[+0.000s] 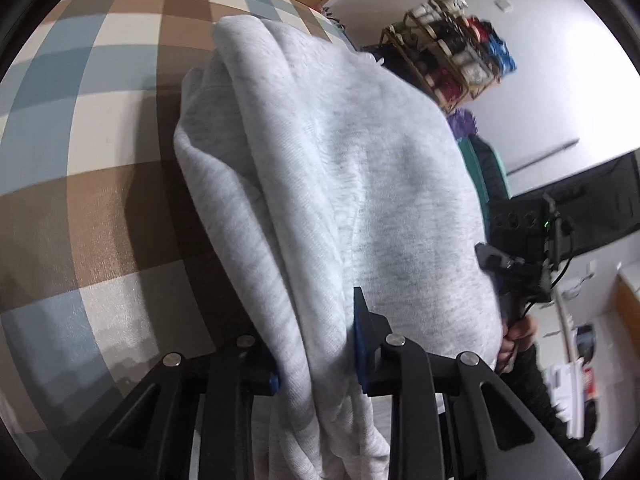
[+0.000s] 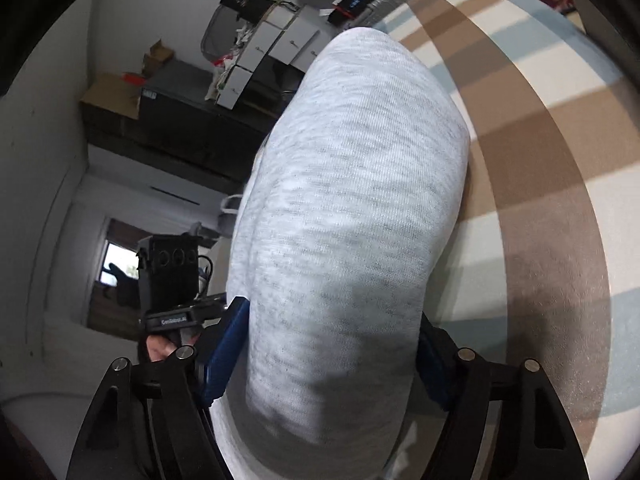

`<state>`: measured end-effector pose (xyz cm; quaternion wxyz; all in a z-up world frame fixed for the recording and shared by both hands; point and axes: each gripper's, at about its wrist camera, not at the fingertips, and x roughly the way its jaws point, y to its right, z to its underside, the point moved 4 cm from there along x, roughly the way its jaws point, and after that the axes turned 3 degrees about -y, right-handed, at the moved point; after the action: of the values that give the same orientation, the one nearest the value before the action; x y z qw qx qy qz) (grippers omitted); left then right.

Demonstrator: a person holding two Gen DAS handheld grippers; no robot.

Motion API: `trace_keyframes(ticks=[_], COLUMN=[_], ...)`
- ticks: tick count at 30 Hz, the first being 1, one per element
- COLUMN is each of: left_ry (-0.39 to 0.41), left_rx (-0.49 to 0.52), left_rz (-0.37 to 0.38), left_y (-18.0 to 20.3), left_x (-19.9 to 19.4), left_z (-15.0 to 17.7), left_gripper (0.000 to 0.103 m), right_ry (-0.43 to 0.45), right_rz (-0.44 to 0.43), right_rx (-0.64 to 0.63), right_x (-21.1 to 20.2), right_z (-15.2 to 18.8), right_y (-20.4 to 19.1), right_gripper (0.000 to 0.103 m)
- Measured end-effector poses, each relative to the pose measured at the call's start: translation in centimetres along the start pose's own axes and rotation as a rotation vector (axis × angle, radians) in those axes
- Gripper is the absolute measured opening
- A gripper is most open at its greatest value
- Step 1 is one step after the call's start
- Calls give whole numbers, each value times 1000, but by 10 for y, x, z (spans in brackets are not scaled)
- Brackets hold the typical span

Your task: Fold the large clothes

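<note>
The light grey fleece garment (image 1: 332, 184) hangs bunched over the brown, blue and cream checked cloth surface (image 1: 92, 128), which lies toward nine o'clock in the left view. The left gripper (image 1: 316, 356) pinches a gathered fold. The right gripper (image 2: 332, 356) straddles a thick roll; whether its pads press, I cannot tell. No flat fold shows, so most folding seems left.

A checked cloth (image 1: 100, 152) covers the surface; a wooden rack (image 1: 448, 52) and white drawers (image 2: 280, 44) stand behind.

A home bedroom: checked bedspread (image 1: 100, 140), cluttered shelf rack (image 1: 452, 52), drawers (image 2: 280, 40).
</note>
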<state>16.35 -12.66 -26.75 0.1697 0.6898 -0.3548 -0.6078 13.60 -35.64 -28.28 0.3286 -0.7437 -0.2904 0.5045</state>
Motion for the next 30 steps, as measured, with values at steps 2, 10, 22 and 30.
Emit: trace_keyframes(ticks=[2,10,22,30], left_ry=[9,54,222,308], left_rx=[18,34,48,-42], left_rz=[-17,7,-179,-379], left_y=[3,26,50,-7], left_x=[-4,-58,-252,-430], left_z=[1,18,56,112], left_gripper=[20,20,20,20], right_ry=[5,31,27,-90], right_rz=[-7,-67,-234,-413], right_rx=[0,-72,-233,-363], right_x=[-1,-7,19,124], right_z=[-4,-9,-35,-25], right_y=[-4,-49,-197,-353], right_gripper=[73,70,70,70])
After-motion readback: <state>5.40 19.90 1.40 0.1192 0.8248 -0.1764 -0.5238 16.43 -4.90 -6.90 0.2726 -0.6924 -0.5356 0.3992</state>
